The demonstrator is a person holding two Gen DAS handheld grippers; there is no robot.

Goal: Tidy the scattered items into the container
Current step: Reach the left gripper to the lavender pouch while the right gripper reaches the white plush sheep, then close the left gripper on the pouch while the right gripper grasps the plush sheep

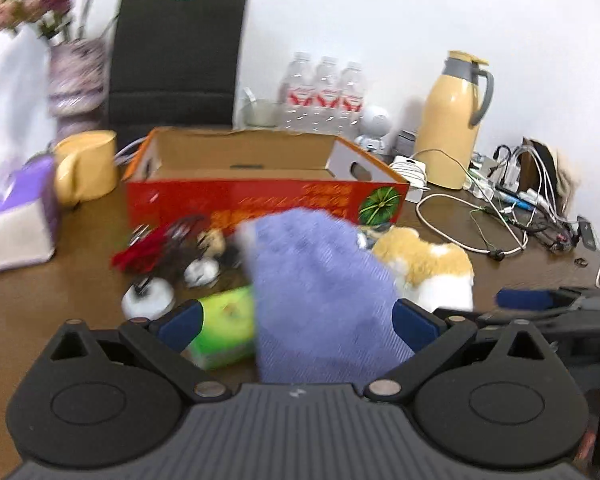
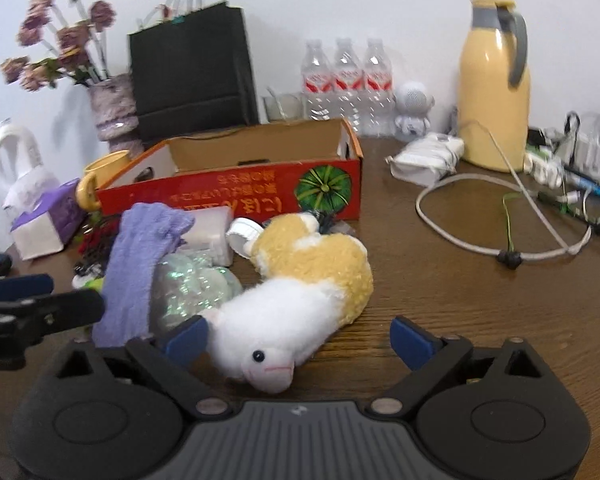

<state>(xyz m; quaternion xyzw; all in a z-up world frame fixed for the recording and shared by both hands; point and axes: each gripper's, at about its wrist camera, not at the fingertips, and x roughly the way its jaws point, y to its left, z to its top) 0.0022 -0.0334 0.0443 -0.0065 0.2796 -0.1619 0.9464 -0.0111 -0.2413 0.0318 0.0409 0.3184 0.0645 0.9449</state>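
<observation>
L gripper (image 1: 298, 322) grips a purple glove (image 1: 320, 300), raised at frame centre in the L wrist view; pads look wide apart, the glove bunched between them and hanging. R gripper (image 2: 298, 338) is released, jaws wide, nothing pinched: plush toy (image 2: 296, 300) lies on the wood table (image 2: 460, 288) w/ its head btwn the pads. Red cardboard box (image 2: 236, 192) sits open, mid-frame behind the pile; inside looks bare. Green packet (image 1: 224, 326), white caps and red bits lie lower left of the box in the L view. Yellow jug (image 2: 494, 92) upper right.
</observation>
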